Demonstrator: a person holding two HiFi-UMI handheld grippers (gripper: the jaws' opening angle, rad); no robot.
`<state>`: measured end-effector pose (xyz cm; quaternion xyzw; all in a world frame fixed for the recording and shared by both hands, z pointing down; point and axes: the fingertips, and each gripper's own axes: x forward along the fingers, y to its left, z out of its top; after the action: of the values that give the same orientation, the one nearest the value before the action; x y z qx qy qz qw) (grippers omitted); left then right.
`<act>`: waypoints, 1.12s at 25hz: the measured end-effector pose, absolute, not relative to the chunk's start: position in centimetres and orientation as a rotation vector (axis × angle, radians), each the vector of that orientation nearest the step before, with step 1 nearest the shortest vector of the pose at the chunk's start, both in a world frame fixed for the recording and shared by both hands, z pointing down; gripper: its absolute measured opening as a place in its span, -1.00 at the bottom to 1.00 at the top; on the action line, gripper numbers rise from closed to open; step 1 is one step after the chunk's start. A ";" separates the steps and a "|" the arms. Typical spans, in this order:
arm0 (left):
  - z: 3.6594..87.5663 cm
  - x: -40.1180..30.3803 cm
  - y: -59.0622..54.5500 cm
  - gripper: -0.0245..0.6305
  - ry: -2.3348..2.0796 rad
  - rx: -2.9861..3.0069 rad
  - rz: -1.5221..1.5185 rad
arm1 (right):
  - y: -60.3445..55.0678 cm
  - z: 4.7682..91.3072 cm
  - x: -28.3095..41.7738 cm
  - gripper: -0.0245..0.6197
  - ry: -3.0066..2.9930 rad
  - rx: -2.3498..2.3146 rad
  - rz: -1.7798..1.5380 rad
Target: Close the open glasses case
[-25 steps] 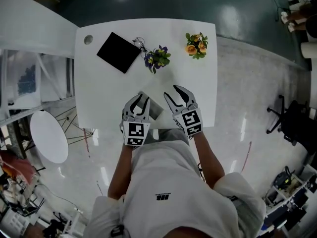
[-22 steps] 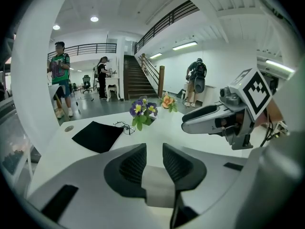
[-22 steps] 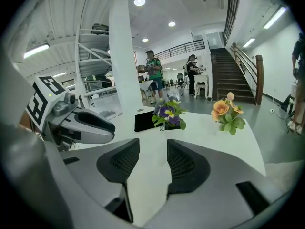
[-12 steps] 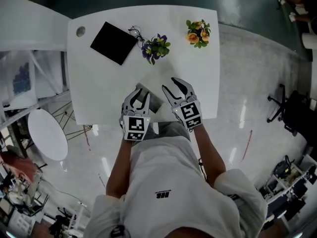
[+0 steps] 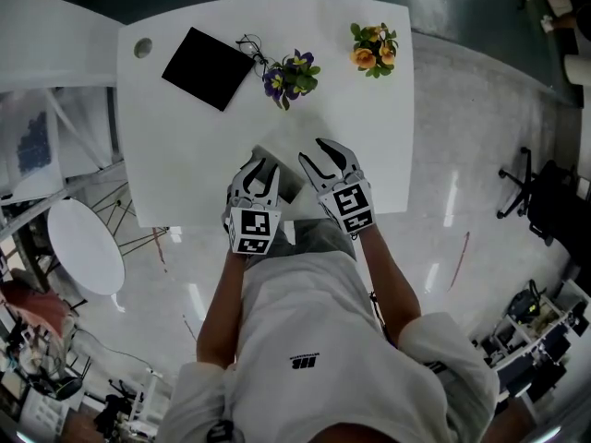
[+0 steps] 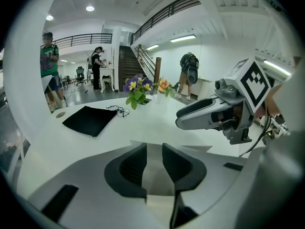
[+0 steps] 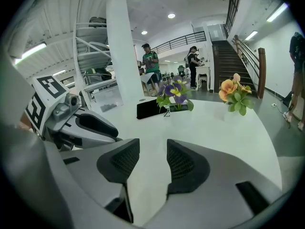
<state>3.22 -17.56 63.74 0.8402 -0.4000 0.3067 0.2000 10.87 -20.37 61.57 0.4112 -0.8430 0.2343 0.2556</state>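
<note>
Looks mid-close: left gripper (image 5: 263, 167) pinches the case (image 5: 292, 183) flap. Right gripper (image 5: 315, 153), just right of case, is spread and empty. Next, probably: fold flap over, press shut.

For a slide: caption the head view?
Left tool grips the grey case on a white table; right tool open beside it.

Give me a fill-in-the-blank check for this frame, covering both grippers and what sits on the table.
1. The right gripper has its jaws ___, with only the table between them.
2. The left gripper has its jaws closed on the ___.
3. The flowers nearest the glasses are ___, not orange.
4. The black cloth lies at the table's far ___ corner.

Missing words: apart; glasses case; purple; left.
</note>
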 end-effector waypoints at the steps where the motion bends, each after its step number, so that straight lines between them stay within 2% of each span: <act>1: 63.9 3.3 -17.5 -0.57 -1.115 2.346 0.858 | -20.3 61.8 10.8 -0.36 -2.287 1.114 0.638; 28: 66.0 4.4 -17.2 -0.58 -1.065 2.332 0.819 | -19.1 64.6 9.2 -0.36 -2.261 1.070 0.661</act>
<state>4.36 -17.16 66.00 0.8447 -0.3856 0.2967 0.2231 9.20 -19.09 64.56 0.3977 -0.8405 0.2459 0.2738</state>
